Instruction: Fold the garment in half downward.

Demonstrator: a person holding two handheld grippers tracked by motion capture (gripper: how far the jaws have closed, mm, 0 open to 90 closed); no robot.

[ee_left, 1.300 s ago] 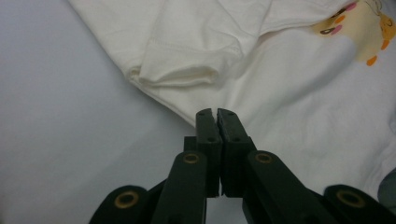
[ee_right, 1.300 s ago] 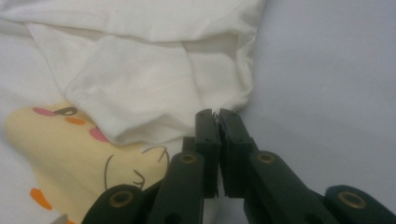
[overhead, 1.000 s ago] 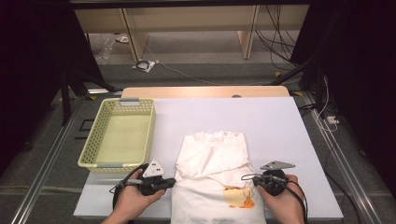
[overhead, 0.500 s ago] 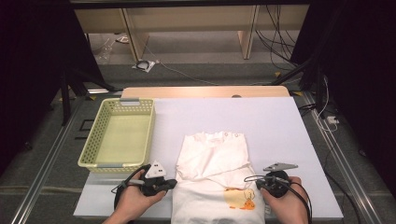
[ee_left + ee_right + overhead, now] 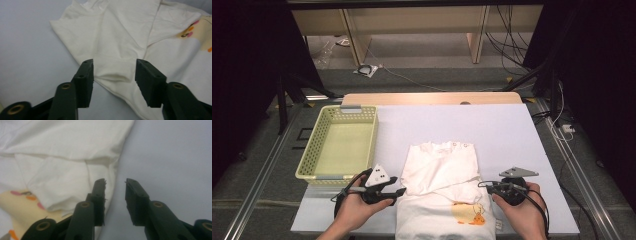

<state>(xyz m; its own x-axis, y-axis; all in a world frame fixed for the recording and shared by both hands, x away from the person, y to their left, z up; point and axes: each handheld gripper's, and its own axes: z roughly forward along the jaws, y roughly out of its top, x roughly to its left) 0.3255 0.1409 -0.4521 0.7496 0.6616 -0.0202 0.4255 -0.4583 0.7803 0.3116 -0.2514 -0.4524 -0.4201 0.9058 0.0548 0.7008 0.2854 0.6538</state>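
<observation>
A cream shirt (image 5: 439, 172) with an orange and yellow print (image 5: 469, 214) lies on the white table, its upper half folded down over the lower half. My left gripper (image 5: 402, 191) sits at the shirt's left edge. Its jaws have just been opening; in the left gripper view (image 5: 113, 63) a loose fold of the shirt (image 5: 117, 37) lies between them, with the pads off it. My right gripper (image 5: 482, 185) sits at the shirt's right edge, and its jaws have also just been opening. In the right gripper view (image 5: 115, 181) the shirt's edge (image 5: 75, 170) lies beside one jaw, with bare table between the jaws.
A pale yellow mesh basket (image 5: 332, 176) stands at the left of the white table (image 5: 452, 120). A wooden strip (image 5: 432, 97) runs along the table's far edge. Beyond it, cables lie on the floor (image 5: 372, 70).
Both hands stay at the shirt's two sides with barely any shift. The shirt lies as it did before.
</observation>
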